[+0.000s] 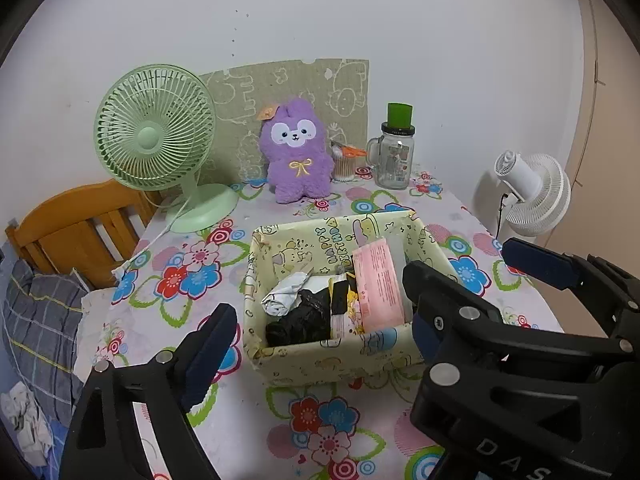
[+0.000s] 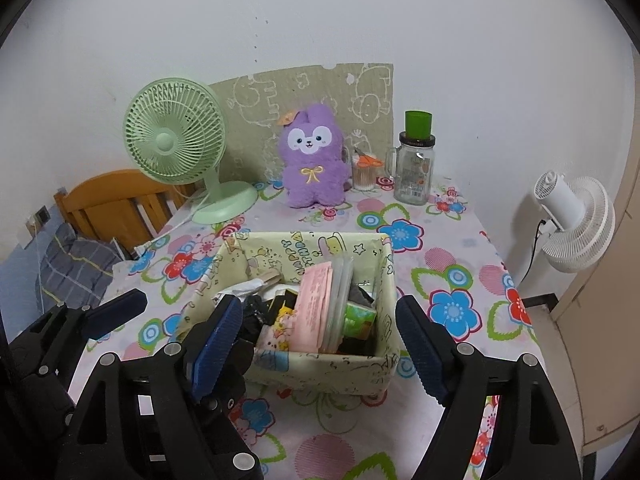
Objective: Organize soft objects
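A pale yellow cartoon-print box (image 1: pixel 332 356) (image 2: pixel 320 372) sits mid-table on the floral cloth. It holds a pink packet (image 1: pixel 380 280) (image 2: pixel 316 304), a crumpled white bag (image 1: pixel 286 294), a black bag (image 1: pixel 300 320) and a green packet (image 2: pixel 358 320). A purple plush rabbit (image 1: pixel 298 152) (image 2: pixel 314 156) stands upright at the back wall. My left gripper (image 1: pixel 318 332) is open in front of the box, its pads touching nothing. My right gripper (image 2: pixel 316 344) is open beside it, also empty. Each view shows a finger of the other gripper (image 1: pixel 536 264) (image 2: pixel 120 308).
A green desk fan (image 1: pixel 154 128) stands back left, its cord trailing over the table edge. A glass mug jar (image 1: pixel 394 160) with a green cup on top and a cotton-swab pot (image 1: pixel 345 166) stand right of the plush. A white fan (image 1: pixel 536 192) is off the right edge, a wooden headboard (image 1: pixel 80 228) on the left.
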